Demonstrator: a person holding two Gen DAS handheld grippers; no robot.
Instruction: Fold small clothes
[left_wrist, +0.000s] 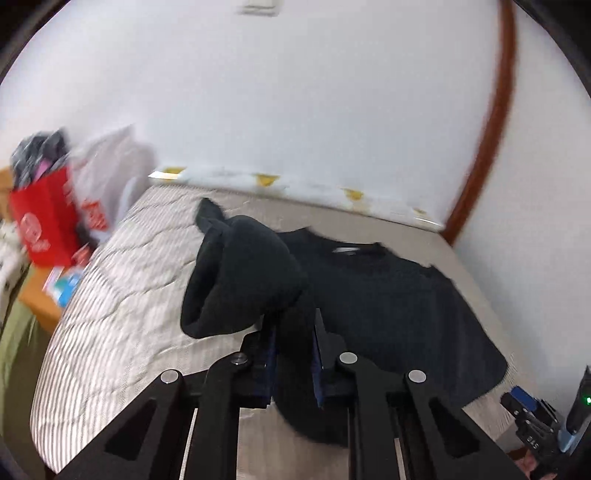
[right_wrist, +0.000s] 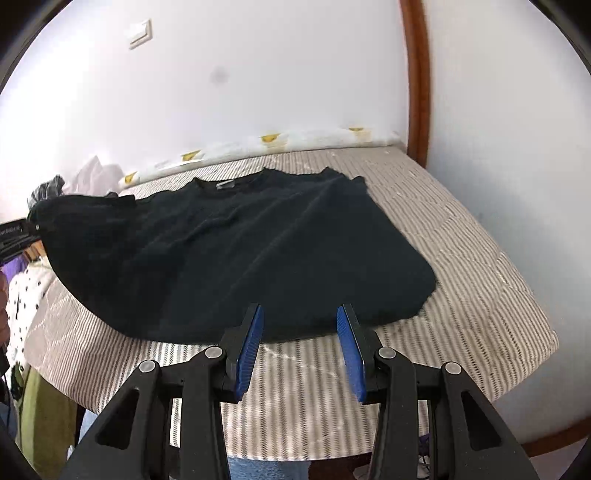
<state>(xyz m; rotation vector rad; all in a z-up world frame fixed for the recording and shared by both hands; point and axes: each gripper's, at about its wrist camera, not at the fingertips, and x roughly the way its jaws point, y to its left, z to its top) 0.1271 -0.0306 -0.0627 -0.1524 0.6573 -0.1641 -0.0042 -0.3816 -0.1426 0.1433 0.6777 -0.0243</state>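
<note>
A black T-shirt (right_wrist: 258, 236) lies on the striped mattress (right_wrist: 461, 258), collar towards the wall. My left gripper (left_wrist: 293, 332) is shut on the shirt's left side and holds it lifted, so the sleeve (left_wrist: 240, 280) hangs bunched over the fingers. The rest of the shirt (left_wrist: 388, 306) lies flat to the right. My right gripper (right_wrist: 299, 325) is open and empty, just before the shirt's near hem. It also shows at the left wrist view's lower right edge (left_wrist: 532, 417). The lifted part shows at the left in the right wrist view (right_wrist: 74, 221).
A red bag (left_wrist: 44, 229) and a pale garment (left_wrist: 110, 173) stand left of the mattress. A white cloth with yellow marks (right_wrist: 280, 144) runs along the wall. A brown door frame (right_wrist: 417, 81) rises at the right. Mattress edges are close in front.
</note>
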